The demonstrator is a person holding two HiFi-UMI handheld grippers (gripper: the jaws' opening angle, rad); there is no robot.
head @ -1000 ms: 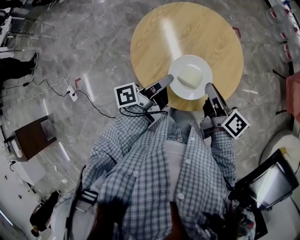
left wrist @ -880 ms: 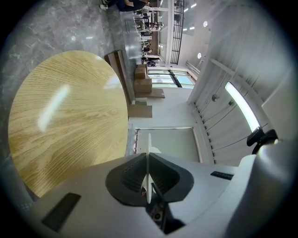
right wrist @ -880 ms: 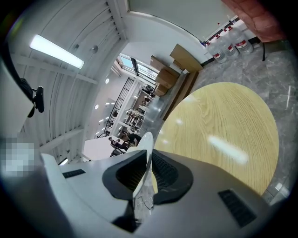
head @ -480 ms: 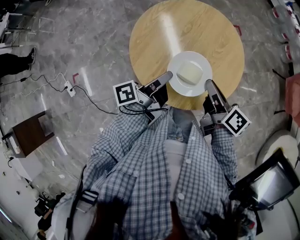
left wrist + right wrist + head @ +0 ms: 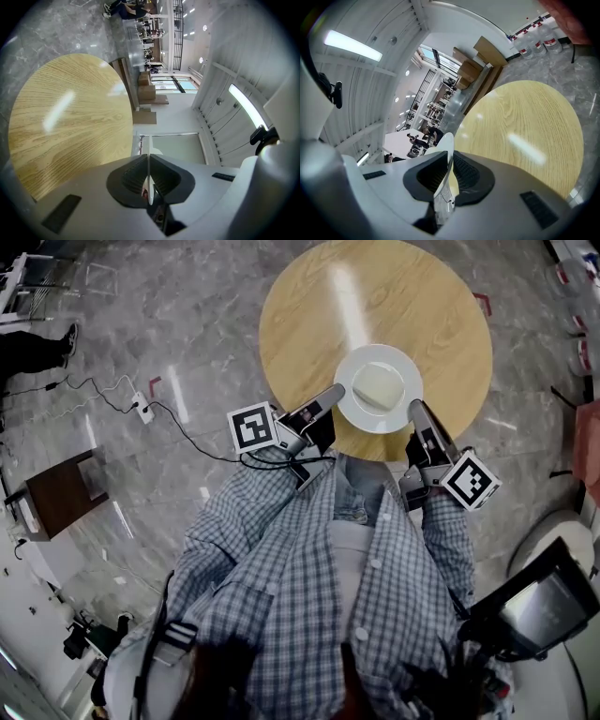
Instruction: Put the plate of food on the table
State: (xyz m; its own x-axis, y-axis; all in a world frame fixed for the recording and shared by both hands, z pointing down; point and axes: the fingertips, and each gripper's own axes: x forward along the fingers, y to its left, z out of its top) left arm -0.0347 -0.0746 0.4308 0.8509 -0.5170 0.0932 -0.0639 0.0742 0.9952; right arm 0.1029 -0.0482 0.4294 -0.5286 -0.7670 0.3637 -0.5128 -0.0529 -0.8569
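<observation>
- Seen from above, one round table [image 5: 309,324] with a pale, fine-grained wooden top stands on a glossy grey marble floor [image 5: 187,334].
- The room beyond is bright, with white walls and long strip lights.
- One round white plate [image 5: 394,357], smooth and shallow, is over the near edge of the table. Whether its base touches the wood cannot be told.
- One pale, rounded block of food [image 5: 376,388] lies in the plate's middle.
- There are two grippers, each carrying one black-and-white marker cube.
- The left gripper [image 5: 336,393] is clamped on the plate's left rim, which sits edge-on as a thin white line between its ribbed dark pads.
- The right gripper [image 5: 414,407] is clamped on the right rim in the same way.
- The person wears a blue-grey checked shirt [image 5: 309,587].
- One white power strip [image 5: 141,411] with a black cable lies on the floor to the left, and one small dark wooden stand [image 5: 56,502] is further left.
</observation>
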